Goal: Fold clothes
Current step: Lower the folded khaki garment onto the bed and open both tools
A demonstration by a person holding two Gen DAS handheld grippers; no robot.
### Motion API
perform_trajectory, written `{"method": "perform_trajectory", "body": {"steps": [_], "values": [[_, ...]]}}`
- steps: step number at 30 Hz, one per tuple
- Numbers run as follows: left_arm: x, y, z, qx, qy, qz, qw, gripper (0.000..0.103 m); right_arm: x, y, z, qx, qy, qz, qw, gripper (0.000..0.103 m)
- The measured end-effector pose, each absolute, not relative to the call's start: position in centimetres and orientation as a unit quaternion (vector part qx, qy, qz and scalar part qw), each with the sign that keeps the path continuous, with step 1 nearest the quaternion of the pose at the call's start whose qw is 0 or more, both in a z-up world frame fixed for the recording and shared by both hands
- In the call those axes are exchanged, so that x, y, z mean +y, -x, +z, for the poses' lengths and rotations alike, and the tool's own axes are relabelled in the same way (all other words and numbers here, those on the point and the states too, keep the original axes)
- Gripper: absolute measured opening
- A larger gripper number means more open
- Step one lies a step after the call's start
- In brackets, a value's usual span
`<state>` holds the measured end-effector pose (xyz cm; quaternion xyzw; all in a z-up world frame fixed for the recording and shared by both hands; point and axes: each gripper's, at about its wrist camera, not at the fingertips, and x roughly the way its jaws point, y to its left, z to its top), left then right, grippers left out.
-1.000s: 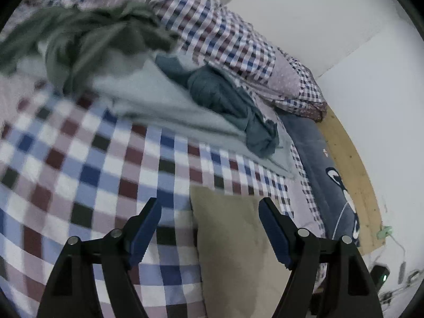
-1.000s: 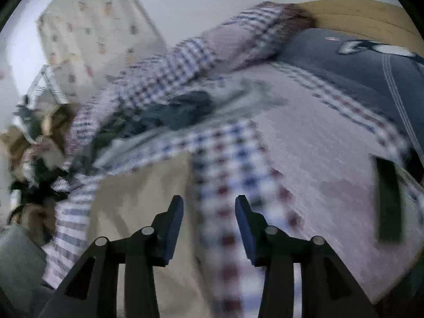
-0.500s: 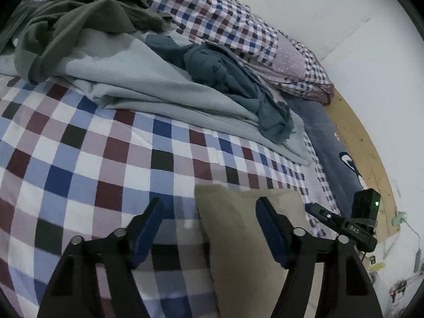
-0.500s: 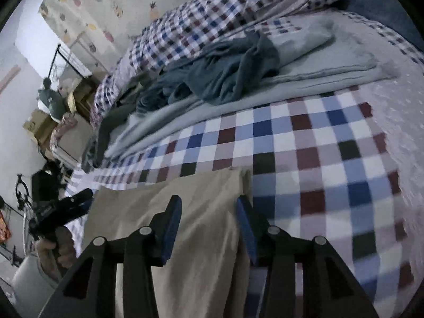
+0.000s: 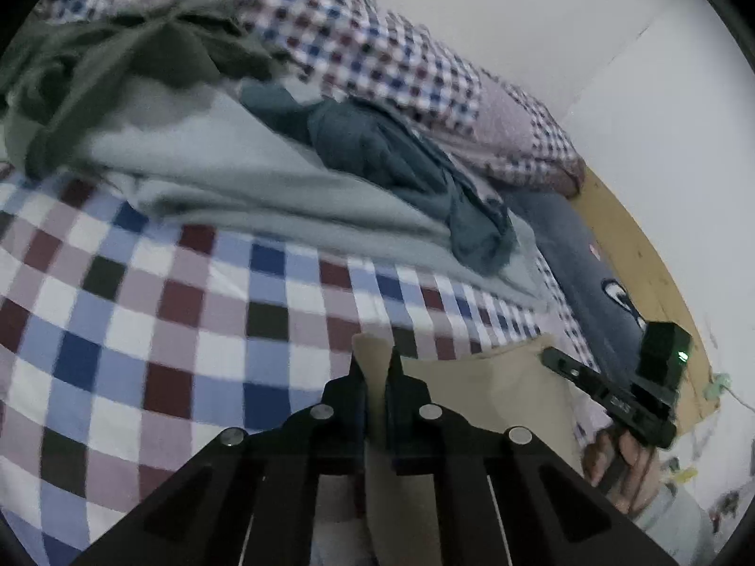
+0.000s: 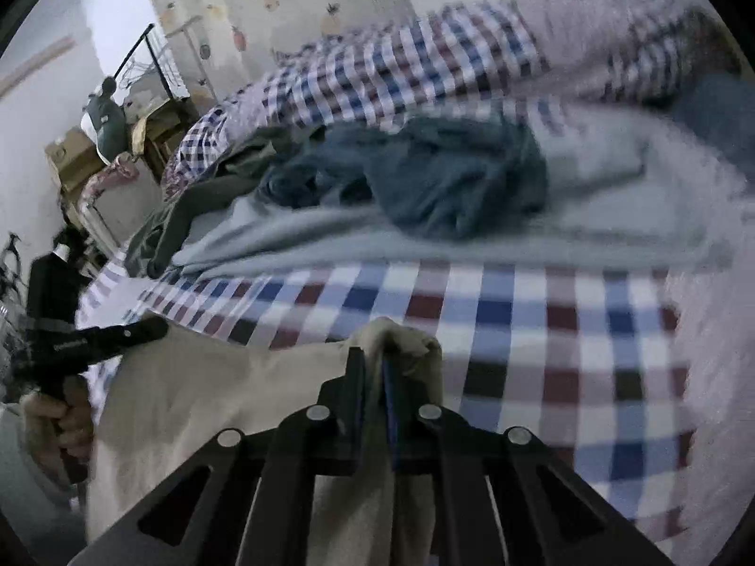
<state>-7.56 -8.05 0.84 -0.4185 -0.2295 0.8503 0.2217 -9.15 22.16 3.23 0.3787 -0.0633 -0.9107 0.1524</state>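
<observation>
A beige garment (image 5: 476, 391) lies on the checked bedspread (image 5: 141, 320) at the near edge of the bed. My left gripper (image 5: 375, 363) is shut on its far left corner. My right gripper (image 6: 373, 358) is shut on the far right corner, where the beige garment (image 6: 226, 387) bunches up over the fingertips. Each view shows the other gripper at the cloth's opposite corner: the right gripper (image 5: 613, 396) held by a hand, and the left gripper (image 6: 94, 335) held by a hand. Both corners look slightly raised off the bed.
Behind the beige cloth lies a pile: a light grey garment (image 5: 264, 188), a crumpled teal one (image 5: 406, 160), an olive green one (image 5: 118, 56). A checked quilt (image 5: 377, 56) and dark blue pillow (image 5: 580, 254) lie by the wall. Boxes and a rack (image 6: 118, 108) stand beside the bed.
Both grippers went from open, hovering over the beige garment's far edge, to shut on its two far corners. The cloth has bunched up at the right one.
</observation>
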Motion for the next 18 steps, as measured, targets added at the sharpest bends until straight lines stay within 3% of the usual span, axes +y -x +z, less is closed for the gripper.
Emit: {"method": "perform_trajectory", "body": {"steps": [5, 9, 11, 13, 15, 18], "values": [[-8.2, 8.5, -1.6, -0.231, 0.459, 0.837, 0.186, 0.014, 21.7, 10.3, 0.5, -0.026, -0.422, -0.901, 0.099, 0.008], [-8.5, 8.1, 0.5, -0.189, 0.449, 0.866, 0.118, 0.059, 22.2, 9.5, 3.1, -0.024, -0.399, -0.915, 0.057, 0.031], [-8.6, 7.3, 2.7, -0.183, 0.419, 0.882, 0.111, 0.059, 22.4, 8.5, 5.3, -0.068, -0.376, -0.922, 0.060, 0.051], [-7.6, 6.7, 4.5, -0.168, 0.405, 0.890, 0.125, 0.066, 21.6, 7.9, 6.5, -0.095, -0.366, -0.923, 0.064, 0.053], [-6.0, 6.0, 6.0, -0.157, 0.395, 0.893, 0.149, 0.078, 20.3, 7.5, 7.4, -0.114, -0.361, -0.923, 0.075, 0.068], [-3.6, 5.4, 6.8, -0.154, 0.394, 0.887, 0.186, 0.082, 17.9, 7.2, 7.2, -0.099, -0.363, -0.924, 0.072, 0.080]]}}
